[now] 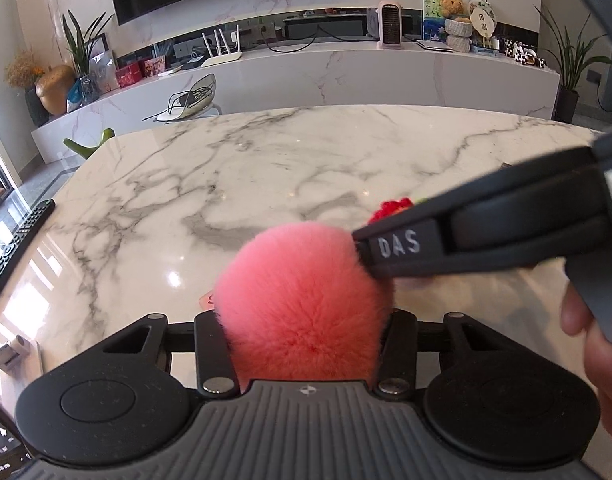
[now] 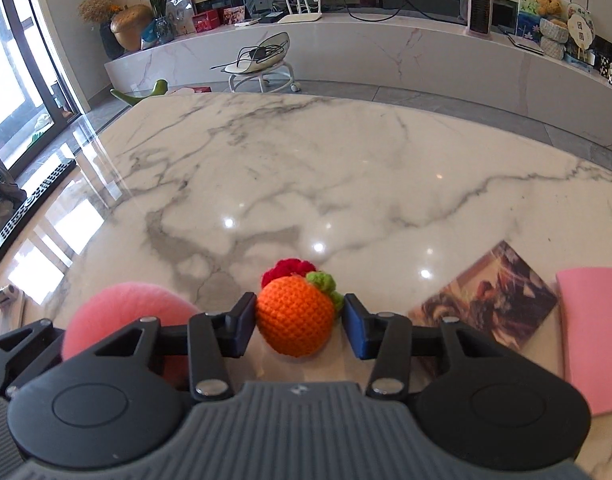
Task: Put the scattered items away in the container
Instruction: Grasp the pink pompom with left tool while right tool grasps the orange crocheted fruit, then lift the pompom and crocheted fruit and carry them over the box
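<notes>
Two grippers work low over the white marble table (image 2: 345, 168). Left gripper (image 1: 302, 328) has its jaws drawn in on a fluffy pink pompom (image 1: 302, 300); fur bulges over both fingers and hides the pads, ball sits at near table edge. Right gripper (image 2: 298, 316) straddles a crocheted orange ball (image 2: 296, 316) with a green leaf (image 2: 325, 284) and a red crochet bit (image 2: 288, 270) right behind it; left pad touches the yarn, right pad sits just beside the leaf with a thin gap, so contact on that side is unclear. Orange ball rests on the table, mid-near. In the left view the right gripper's finger, marked DAS, crosses in from the right and touches the pompom's fur; a hand (image 1: 597, 344) shows at the frame edge. Printed card (image 2: 489, 300) lies right of the orange ball, pink cloth (image 2: 593, 328) touching its far side. No container visible in either view.
</notes>
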`<state>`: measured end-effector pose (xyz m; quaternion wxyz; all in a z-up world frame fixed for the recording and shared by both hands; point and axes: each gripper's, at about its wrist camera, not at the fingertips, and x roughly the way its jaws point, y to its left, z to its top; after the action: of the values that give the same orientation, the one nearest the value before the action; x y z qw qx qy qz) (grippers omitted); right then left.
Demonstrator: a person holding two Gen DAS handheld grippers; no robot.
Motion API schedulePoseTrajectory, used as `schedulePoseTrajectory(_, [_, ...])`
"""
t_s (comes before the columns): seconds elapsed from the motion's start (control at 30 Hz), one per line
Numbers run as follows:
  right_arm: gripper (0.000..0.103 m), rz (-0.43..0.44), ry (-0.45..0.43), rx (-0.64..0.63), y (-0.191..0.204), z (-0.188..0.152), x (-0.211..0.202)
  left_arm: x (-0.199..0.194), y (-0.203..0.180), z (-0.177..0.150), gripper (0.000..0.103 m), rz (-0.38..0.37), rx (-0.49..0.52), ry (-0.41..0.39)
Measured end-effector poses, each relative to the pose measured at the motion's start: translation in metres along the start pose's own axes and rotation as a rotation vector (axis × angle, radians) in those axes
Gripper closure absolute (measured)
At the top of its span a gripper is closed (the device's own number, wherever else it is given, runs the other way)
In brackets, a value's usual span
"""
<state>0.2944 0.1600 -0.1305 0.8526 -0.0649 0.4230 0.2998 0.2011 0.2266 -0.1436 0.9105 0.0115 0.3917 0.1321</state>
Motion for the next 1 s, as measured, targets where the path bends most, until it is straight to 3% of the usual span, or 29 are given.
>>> schedulePoseTrajectory(0.4, [0.054, -0.086, 0.039, 0.115, -0.022, -0.058, -0.061, -0.039, -0.037, -0.031, 0.052, -0.055, 0.057, -0.001])
schedulePoseTrajectory(0.6, [0.054, -0.142, 0.006, 0.122, -0.03, -0.084, -0.102, -0.066, -0.056, -0.054, 0.052, -0.072, 0.072, -0.019])
schedulePoseTrajectory(1.0, [0.054, -0.198, -0.073, 0.177, -0.052, -0.134, -0.178, -0.12, -0.081, -0.069, 0.052, -0.093, 0.097, -0.093])
